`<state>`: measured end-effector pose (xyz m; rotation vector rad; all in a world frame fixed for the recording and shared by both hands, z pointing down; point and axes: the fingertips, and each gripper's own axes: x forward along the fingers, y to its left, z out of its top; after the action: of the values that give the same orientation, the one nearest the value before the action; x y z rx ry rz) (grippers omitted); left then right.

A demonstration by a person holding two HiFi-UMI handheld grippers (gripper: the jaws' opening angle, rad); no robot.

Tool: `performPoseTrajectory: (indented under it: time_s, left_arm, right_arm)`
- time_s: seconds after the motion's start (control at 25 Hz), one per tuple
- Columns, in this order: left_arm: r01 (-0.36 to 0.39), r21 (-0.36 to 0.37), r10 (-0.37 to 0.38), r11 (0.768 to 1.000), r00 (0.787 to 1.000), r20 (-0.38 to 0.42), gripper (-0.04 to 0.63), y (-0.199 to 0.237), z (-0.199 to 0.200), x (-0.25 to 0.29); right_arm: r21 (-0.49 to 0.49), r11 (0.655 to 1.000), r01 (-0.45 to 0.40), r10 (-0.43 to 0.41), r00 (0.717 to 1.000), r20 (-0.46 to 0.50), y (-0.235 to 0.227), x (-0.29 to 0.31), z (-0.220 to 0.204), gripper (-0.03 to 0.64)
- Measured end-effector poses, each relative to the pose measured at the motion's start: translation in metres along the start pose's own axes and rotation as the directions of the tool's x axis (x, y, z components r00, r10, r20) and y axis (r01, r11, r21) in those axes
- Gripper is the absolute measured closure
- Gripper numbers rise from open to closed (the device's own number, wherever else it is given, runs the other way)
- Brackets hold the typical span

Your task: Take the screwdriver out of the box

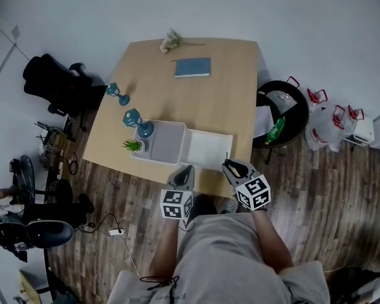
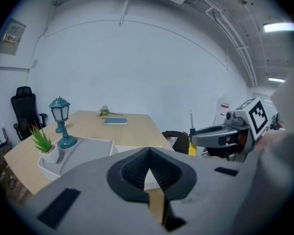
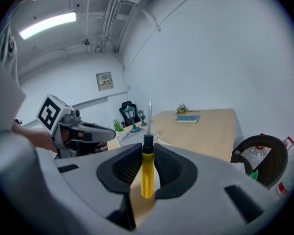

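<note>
Screwdriver held by right gripper; lamp and plant stand in box.

On the wooden table I saw a blue notebook at 12 o'clock, with a flower sprig just beyond it and two teal lanterns at 11. A black chair stood at 10, a black bin at 1.
</note>
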<state>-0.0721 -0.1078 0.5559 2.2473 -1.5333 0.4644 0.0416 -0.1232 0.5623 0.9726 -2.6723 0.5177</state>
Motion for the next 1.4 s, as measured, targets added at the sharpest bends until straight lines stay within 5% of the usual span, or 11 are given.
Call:
performPoseTrajectory:
  time_s: [1.4]
  left_arm:
    - [0.067,-0.042,-0.067,0.997,0.998,-0.002,0.589,-0.028,-0.005,0.002]
  right_arm:
    - [0.047,0.997,-0.055,0.054,0.998,0.012,0.012,0.017,0.004,0.535]
